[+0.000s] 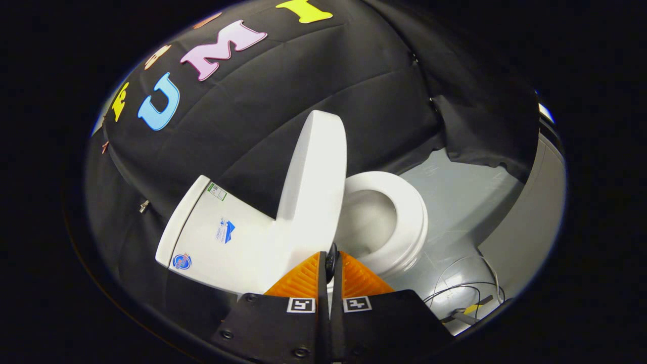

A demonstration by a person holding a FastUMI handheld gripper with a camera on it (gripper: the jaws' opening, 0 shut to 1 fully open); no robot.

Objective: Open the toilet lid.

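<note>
The white toilet lid (313,182) stands raised and nearly upright, leaning back toward the white tank (222,237). Beside it the seat ring (404,217) lies flat over the open bowl (366,222). My gripper (331,265) sits right at the lid's lower edge near the hinge, and its fingertips (306,275) come up against the lid's rim. The fingers are pressed almost together, with a narrow dark slit between them. The lid is far thicker than that slit and is not between the fingers.
Black cloth walls hang behind and to the left of the toilet. A grey floor (465,202) spreads beyond the bowl, with thin cables (470,290) lying on it close to the fingers. A grey panel (525,222) borders the floor's far side.
</note>
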